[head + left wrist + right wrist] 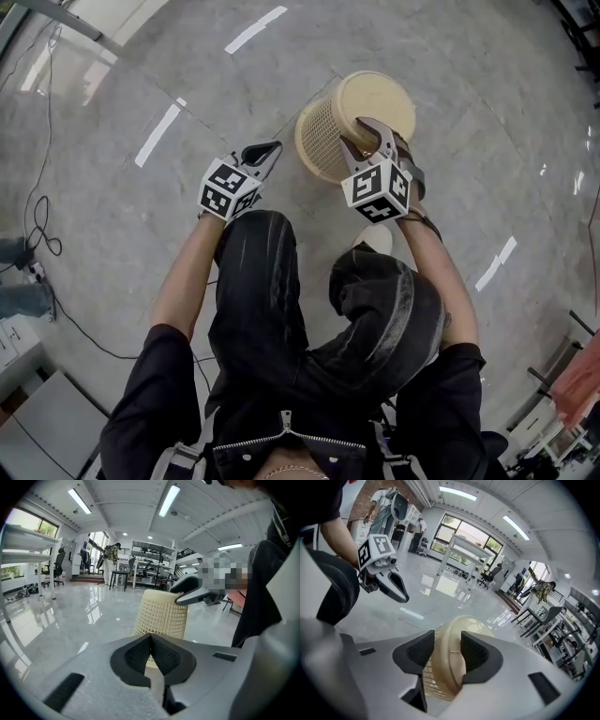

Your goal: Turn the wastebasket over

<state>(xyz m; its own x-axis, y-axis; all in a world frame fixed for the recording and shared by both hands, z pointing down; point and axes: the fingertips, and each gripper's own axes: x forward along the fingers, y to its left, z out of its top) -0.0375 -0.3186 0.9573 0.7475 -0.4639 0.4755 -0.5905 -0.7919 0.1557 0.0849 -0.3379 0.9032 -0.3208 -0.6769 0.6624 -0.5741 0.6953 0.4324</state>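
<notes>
A cream plastic wastebasket (323,141) with a lattice side wall is seen standing mouth-down on a glossy grey stone-patterned floor (122,84), its solid, smooth base uppermost. In the left gripper view the wastebasket (159,616) is shown wider at the floor and narrower at the top.

The right gripper (366,139) is set over the upper edge of the wastebasket. In the right gripper view the rounded corner of the wastebasket (446,670), where the solid band of the base meets the lattice wall, is framed between the jaws of the right gripper (447,651). One ribbed black pad is laid on the lattice side and the other on the flat base, and the jaws appear to be closed onto that edge.

The left gripper (265,152) is held just beside the wastebasket without being seen to touch it. Its jaws (151,639) are pressed together with nothing between them, and the wastebasket is seen beyond their tips.
</notes>
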